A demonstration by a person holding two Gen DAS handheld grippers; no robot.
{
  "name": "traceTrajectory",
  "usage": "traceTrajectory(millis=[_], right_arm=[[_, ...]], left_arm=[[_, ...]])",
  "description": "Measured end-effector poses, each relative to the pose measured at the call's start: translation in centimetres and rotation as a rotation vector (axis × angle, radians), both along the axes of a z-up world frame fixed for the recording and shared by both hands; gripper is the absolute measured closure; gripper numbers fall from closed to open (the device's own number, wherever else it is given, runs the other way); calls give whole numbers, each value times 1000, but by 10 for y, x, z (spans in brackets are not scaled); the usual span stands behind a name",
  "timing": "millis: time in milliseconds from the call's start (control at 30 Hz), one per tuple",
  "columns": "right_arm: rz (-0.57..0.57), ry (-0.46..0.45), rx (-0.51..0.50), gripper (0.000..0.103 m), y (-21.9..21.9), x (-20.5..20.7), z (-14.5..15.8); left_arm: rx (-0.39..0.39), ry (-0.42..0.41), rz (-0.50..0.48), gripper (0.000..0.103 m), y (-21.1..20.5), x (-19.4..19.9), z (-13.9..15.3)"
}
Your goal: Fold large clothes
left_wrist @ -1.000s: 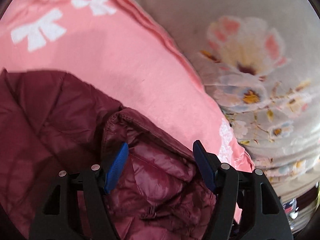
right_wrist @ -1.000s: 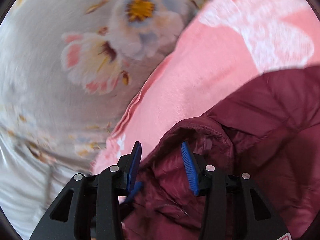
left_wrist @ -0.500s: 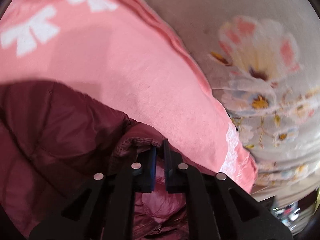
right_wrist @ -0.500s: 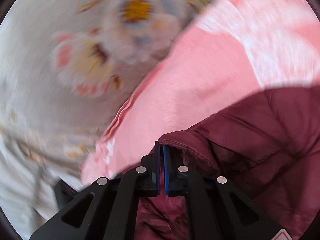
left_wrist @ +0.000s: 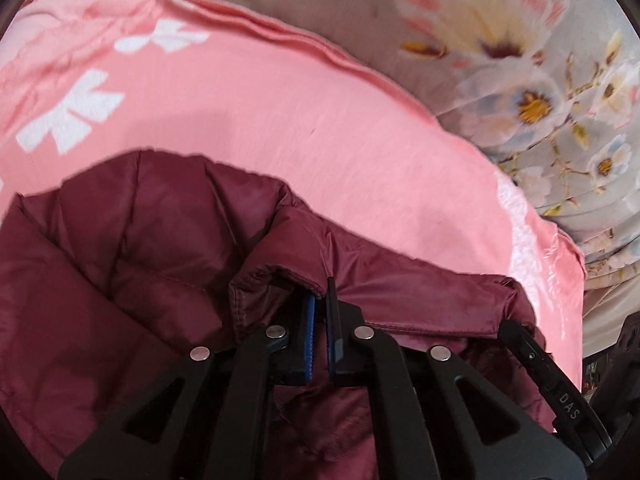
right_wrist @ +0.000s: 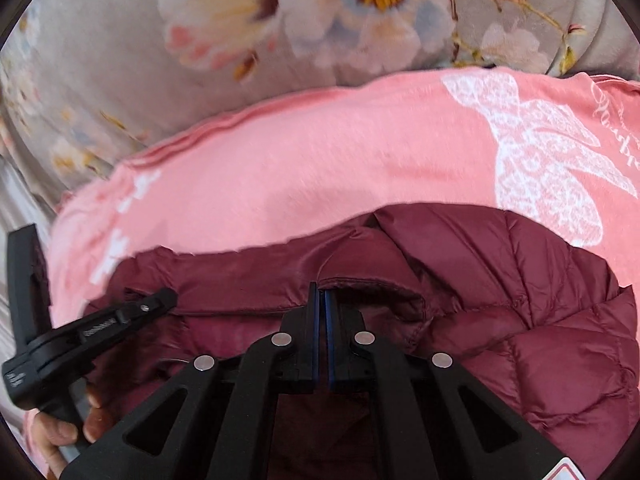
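Observation:
A maroon quilted puffer jacket lies on a pink blanket; it also shows in the right wrist view. My left gripper is shut on the jacket's stitched edge near a corner. My right gripper is shut on the same edge further along. The edge runs stretched between the two. The left gripper shows at the left of the right wrist view, with the hand that holds it. The right gripper's finger shows at the right of the left wrist view.
The pink blanket with white bow and butterfly prints lies under the jacket. Beyond it is a grey floral bedspread, also in the right wrist view. The blanket's edge drops off at the right of the left wrist view.
Both grippers went from open around the jacket's edge to shut on it. Since then they have lifted and drawn apart, and the edge now runs taut between them.

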State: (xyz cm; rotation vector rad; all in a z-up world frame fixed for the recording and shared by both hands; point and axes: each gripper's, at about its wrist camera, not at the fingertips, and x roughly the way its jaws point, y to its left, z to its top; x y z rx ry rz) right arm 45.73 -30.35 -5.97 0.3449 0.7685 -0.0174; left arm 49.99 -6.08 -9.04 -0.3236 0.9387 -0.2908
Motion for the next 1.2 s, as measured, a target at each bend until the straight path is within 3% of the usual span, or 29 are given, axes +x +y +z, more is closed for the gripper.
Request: traceTrajectory(millis=[200,433,567,733,833,933,1067,1200], right_arm=[[-4,76,-20,101,3,12,-21],[-3,84,-24,101,4,11,-21],[11,36,-2,97,3,-26,-2],[33,-114,-59,95,2,-78,48],[21,-158,-76,97,2,-64,69],[2,-108,-82,101,1,-31,56],[-22,-32,-131,102,2,-7,24],[-23,9,-117,103,-1,-1,2]], left_arm=[[33,-11,-11,98,-5,5,-12],[80,-51,-14,98,-12,5,-15],[74,-52,-14,97,-10,2,-12],[77,-117,-62,79,9,-34,28],[81,-208,-25,79,13,-43,67],[74,-240,8,79,2,-32,91],[172,-185,40,79,-20,-7,71],[220,-93,71,80,-18,3,26]])
